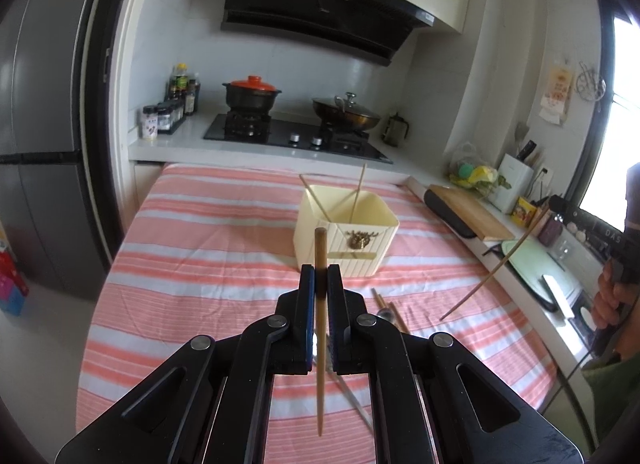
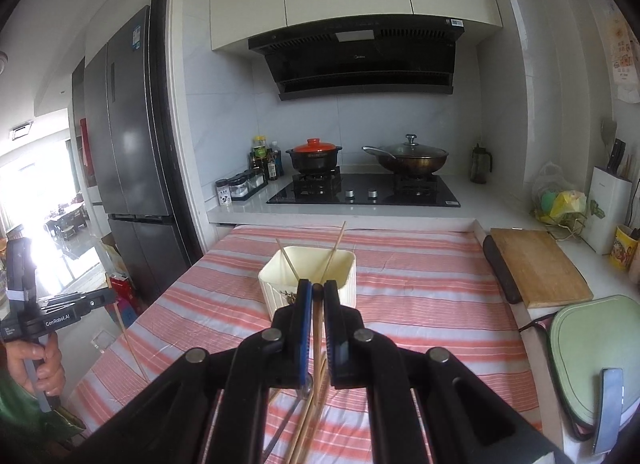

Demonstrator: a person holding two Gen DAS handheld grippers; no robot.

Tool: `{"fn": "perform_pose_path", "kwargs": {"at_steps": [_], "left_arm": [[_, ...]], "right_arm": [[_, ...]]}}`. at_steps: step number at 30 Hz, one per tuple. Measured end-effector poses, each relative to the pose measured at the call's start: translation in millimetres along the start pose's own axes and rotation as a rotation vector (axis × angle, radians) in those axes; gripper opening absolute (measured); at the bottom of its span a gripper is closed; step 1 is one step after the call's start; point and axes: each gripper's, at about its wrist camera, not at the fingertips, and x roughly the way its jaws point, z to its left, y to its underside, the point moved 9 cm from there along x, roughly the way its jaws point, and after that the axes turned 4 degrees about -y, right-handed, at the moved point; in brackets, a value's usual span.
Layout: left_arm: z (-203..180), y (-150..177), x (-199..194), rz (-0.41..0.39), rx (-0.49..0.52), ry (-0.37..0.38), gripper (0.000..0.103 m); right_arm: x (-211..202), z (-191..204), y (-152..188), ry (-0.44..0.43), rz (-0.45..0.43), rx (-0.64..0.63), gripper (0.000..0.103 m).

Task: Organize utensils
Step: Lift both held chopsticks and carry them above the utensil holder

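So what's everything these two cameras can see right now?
chopstick holder: one, cream, middle of the striped cloth, two chopsticks leaning inside
striped cloth: one, pink and white, covering the table
loose utensils: a few, wood and metal, lying on the cloth; exact count unclear
clay pot: one, black with red lid, on the stove
wok: one, dark with glass lid, on the stove
cutting board: one, wooden, on the right-hand counter
bottles and jars: several, beside the stove
fridge: one, dark grey, at the left
left gripper: black, shut on one wooden chopstick
right gripper: black, shut on another chopstick
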Motion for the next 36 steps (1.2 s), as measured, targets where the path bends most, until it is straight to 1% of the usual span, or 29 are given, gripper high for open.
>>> {"fn": "perform_pose_path", "kwargs": {"at_steps": [4,8,13,19,21,24,26,28,31,36], "left_arm": [[2,-3,1,0.003,0.001,-0.001,0.004],[2,-24,7,-0.017,-0.002,-0.012,0.004],[-6,-76,22,-0.072,-0.028,0.003,0.004],[-22,-158,44,-0.205,-0.055,-0.016,0.004],[-26,-181,56,-0.254,-0.057,-0.035,0.004],[-31,-203,83,-0.286,-0.074,-0.051,0.004],[-31,-208,108,-0.278,-0.091,-0.061,0.004],[-32,-205,137,-0.238,-0.101,-0.068,0.004],[-34,-188,178,-0.159,-0.096,-0.087,0.004],[-31,-150,232,-0.014,-0.078,-0.116,0.004]], "right_arm": [[3,-2,-9,0.005,-0.002,-0.001,0.006],[15,-7,-23,0.007,0.004,0.006,0.006],[38,-11,-55,0.004,-0.007,0.022,0.006],[67,-19,-114,0.011,-0.079,0.035,0.006],[78,-21,-131,0.016,-0.107,0.032,0.006],[102,-24,-146,0.016,-0.125,0.032,0.006],[119,-27,-148,0.019,-0.130,0.027,0.006],[142,-30,-141,0.016,-0.107,0.022,0.006],[181,-35,-117,-0.007,-0.013,0.036,0.006],[233,-39,-68,-0.011,0.148,0.027,0.006]]}}
